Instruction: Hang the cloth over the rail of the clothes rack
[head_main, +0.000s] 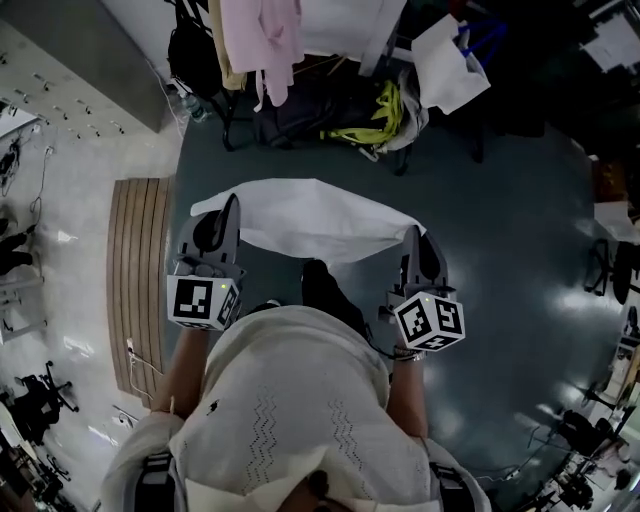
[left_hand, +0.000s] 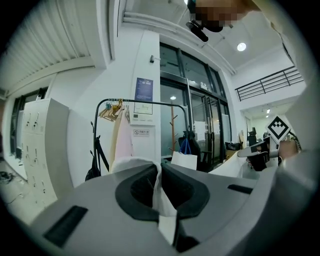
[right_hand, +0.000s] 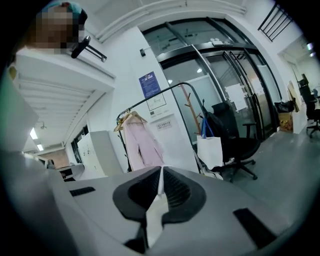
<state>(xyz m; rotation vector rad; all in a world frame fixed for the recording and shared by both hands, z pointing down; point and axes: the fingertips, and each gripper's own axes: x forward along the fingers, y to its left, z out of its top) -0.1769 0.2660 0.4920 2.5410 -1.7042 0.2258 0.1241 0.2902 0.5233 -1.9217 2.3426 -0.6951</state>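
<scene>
the dark floor (head_main: 500, 300) lies open ahead of me, and the clothes rack (left_hand: 145, 102) stands toward 12 o'clock, well apart from me. a pink garment (right_hand: 142, 145) hangs at the rack's 9 o'clock end, so i judge the barer stretch of rail toward 3 o'clock is the place to aim for. the cloth (head_main: 310, 220) is not on the rail yet. it hangs in the air between my two hands, drawn out wide from 9 to 3 o'clock. i hold it by opposite edges so it can go over the bar as one spread sheet and not a bundle. my left gripper (head_main: 226, 222) is clamped on the cloth's 9 o'clock edge, with a fold of white fabric pinched between the jaws. my right gripper (head_main: 414, 250) pinches the 3 o'clock edge the same way, which keeps the span taut.
</scene>
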